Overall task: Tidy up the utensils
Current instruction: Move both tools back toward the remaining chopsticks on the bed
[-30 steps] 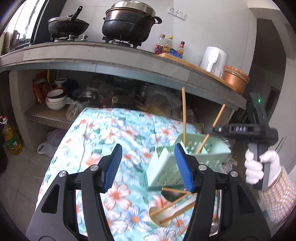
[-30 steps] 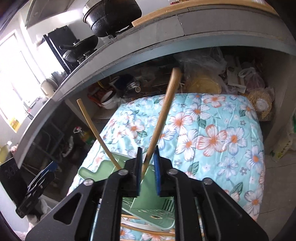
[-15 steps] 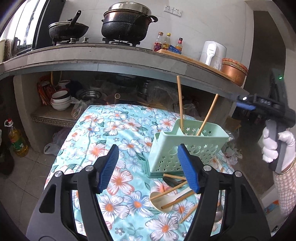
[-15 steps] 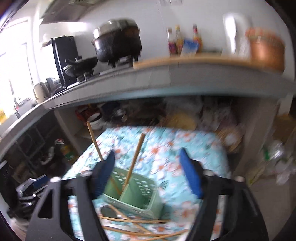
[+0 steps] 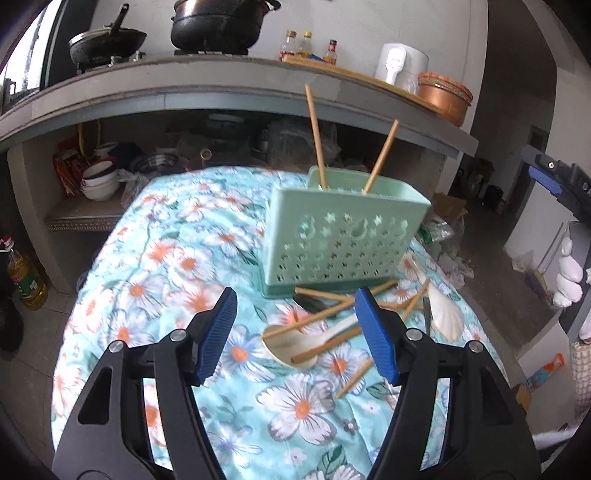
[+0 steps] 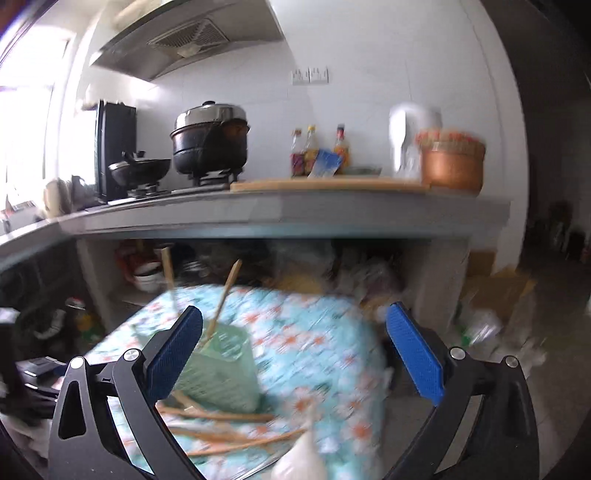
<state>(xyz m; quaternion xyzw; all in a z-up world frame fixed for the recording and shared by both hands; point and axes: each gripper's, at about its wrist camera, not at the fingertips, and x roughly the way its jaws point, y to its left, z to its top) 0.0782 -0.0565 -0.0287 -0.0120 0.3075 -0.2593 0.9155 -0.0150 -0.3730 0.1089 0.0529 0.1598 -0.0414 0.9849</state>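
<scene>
A mint-green perforated utensil holder [image 5: 343, 240] stands upright on the floral tablecloth [image 5: 166, 266], with two wooden chopsticks [image 5: 316, 136] leaning out of it. In front of it lie several loose chopsticks [image 5: 325, 314], a white spoon [image 5: 291, 345] and a shell-shaped white spoon [image 5: 443, 310]. My left gripper [image 5: 295, 293] hovers open just short of this pile, nothing between its blue pads. My right gripper [image 6: 295, 312] is back and higher, its jaws opening wide and empty. The blurred holder [image 6: 218, 369] lies past the right gripper's left finger. A white-gloved hand [image 5: 569, 273] holds the right gripper [image 5: 554, 177].
A grey counter [image 5: 229, 88] runs behind the table with black pots [image 5: 218, 22], sauce bottles [image 5: 306, 44], a white appliance [image 5: 399, 66] and a copper pot [image 5: 443, 99]. Bowls [image 5: 99, 181] sit on the shelf below. An oil bottle [image 5: 26, 280] stands on the floor at left.
The right gripper let go of the chopstick, which now stands in the holder, opened wide and pulled back and upward. The left gripper drew back from the holder, which now stands upright.
</scene>
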